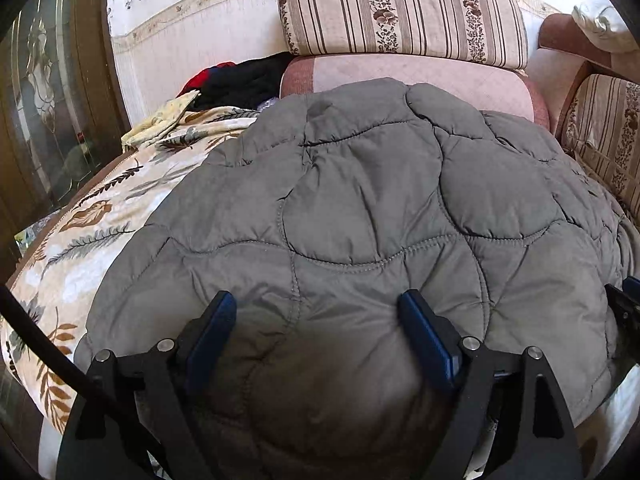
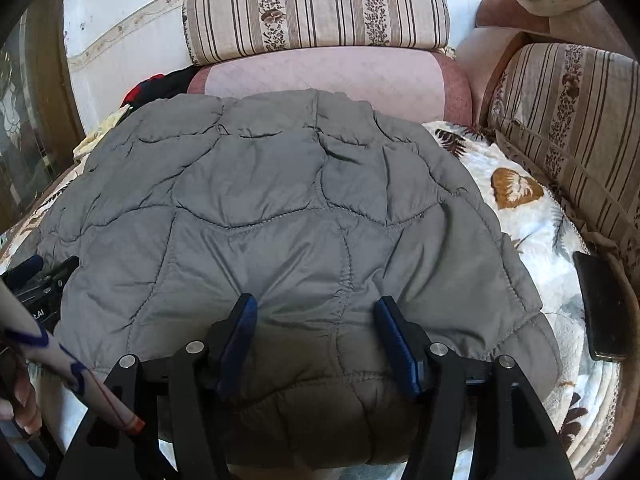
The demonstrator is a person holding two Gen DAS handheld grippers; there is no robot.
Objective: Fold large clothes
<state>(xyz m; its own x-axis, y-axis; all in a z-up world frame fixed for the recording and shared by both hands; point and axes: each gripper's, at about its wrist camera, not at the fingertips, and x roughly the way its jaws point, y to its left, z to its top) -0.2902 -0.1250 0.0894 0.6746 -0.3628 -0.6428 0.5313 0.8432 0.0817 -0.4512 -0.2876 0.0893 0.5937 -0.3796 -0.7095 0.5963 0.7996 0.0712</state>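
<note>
— What's off to your left?

— A dark wooden door with patterned glass [image 1: 44, 92], then a heap of black and red clothes [image 1: 244, 82] against the wall, behind a leaf-print blanket [image 1: 100, 216] that covers the sofa seat.

— And the thing you're folding?

— The grey quilted jacket [image 1: 360, 208] lies spread on that blanket, puffy, reaching back to the pink sofa cushion [image 1: 420, 76]. A striped floral bolster [image 1: 400, 12] sits on top of that cushion.

— Your left tongs?

— My left tongs [image 1: 316, 320] are spread wide, blue pads on either side of a bulge at the jacket's near edge. The pads rest against the fabric but nothing is pinched between them.

— The right ones?

— My right tongs [image 2: 316, 320] are likewise wide apart, straddling the jacket's [image 2: 280, 200] near hem, gripping nothing. From that camera the left tongs [image 2: 36, 280] show at the jacket's left edge.

— Further right?

— More blanket [image 2: 516, 192], then a dark phone [image 2: 604, 308] lying on it beside a second striped cushion [image 2: 568, 120].
</note>
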